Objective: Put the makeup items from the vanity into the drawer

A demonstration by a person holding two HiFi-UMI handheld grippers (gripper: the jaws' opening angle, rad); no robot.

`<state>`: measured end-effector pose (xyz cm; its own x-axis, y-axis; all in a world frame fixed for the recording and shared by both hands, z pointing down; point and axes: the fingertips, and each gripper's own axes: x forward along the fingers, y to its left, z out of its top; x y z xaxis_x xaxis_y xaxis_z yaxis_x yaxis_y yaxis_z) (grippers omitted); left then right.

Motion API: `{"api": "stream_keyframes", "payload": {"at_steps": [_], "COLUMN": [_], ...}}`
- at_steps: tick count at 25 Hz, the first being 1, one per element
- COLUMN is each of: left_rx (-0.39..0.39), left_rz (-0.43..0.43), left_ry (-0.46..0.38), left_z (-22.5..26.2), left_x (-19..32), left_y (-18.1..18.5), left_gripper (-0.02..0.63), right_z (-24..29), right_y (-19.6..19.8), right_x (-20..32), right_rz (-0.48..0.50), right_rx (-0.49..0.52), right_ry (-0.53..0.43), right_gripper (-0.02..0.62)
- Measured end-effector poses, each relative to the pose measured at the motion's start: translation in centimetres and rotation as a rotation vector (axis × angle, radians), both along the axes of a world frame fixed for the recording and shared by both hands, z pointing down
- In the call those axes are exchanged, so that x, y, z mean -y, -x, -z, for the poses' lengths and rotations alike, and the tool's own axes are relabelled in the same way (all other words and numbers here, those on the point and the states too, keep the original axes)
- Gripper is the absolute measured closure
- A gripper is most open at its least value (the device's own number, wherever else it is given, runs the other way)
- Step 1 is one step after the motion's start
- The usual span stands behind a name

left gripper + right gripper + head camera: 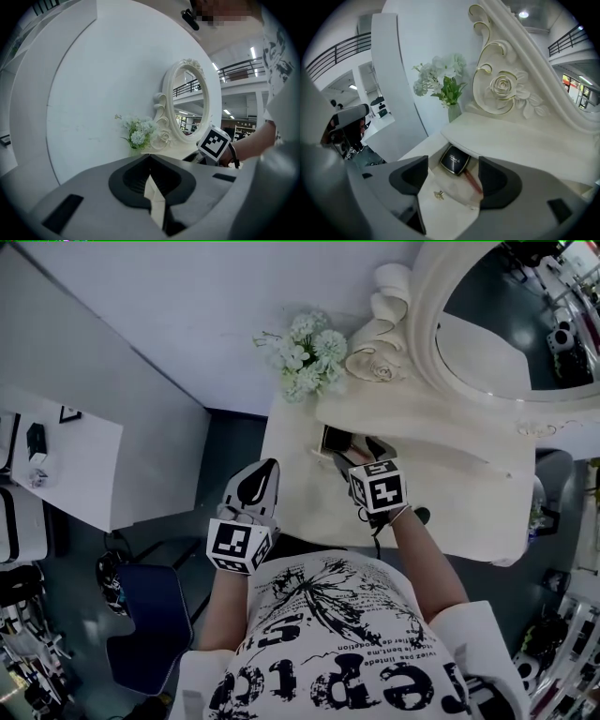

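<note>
The cream vanity (pixel 441 479) has a small drawer (pixel 323 457) pulled open under its top. In the right gripper view a black compact (pixel 454 160) and a thin red stick (pixel 472 182) lie inside the drawer (pixel 440 211), whose front carries a small gold knob (pixel 438 194). My right gripper (pixel 354 452) (pixel 452 176) is open just above the drawer front, with nothing between its jaws. My left gripper (pixel 261 476) (pixel 150 161) is shut and empty at the vanity's near left edge, pointing towards the flowers.
White flowers in a vase (pixel 309 357) stand at the vanity's back left beside the oval mirror's carved frame (pixel 380 343). A white curved wall (pixel 93 84) lies behind. A white desk (pixel 66 465) and a dark chair (pixel 150 624) are at the left.
</note>
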<state>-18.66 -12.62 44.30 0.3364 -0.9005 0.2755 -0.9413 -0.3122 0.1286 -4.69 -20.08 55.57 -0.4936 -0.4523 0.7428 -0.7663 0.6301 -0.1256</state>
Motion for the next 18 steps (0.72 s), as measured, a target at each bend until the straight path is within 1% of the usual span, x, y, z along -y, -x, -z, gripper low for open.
{"api": "stream_keyframes", "payload": {"at_steps": [3, 10, 14, 18], "left_rx": [-0.004, -0.012, -0.019, -0.021], "left_rz": [-0.023, -0.126, -0.208, -0.309], "left_ry": [-0.005, -0.012, -0.007, 0.003], "left_z": [0.1, 0.3, 0.0, -0.5], "left_x": [0.3, 1.3, 1.8, 2.4], "left_y": [-0.8, -4.4, -7.2, -11.1], "left_gripper": [0.586, 0.586, 0.586, 0.586], "right_z": [0.2, 0.2, -0.2, -1.0], "right_y": [-1.3, -6.6, -10.7, -15.4], "right_x": [-0.1, -1.0, -2.4, -4.5], "right_rz": [-0.029, -0.146, -0.237, -0.337], "right_rx": [-0.002, -0.021, -0.035, -0.051], "right_ry": [0.0, -0.007, 0.001, 0.022], "right_gripper": [0.272, 0.272, 0.272, 0.272]}}
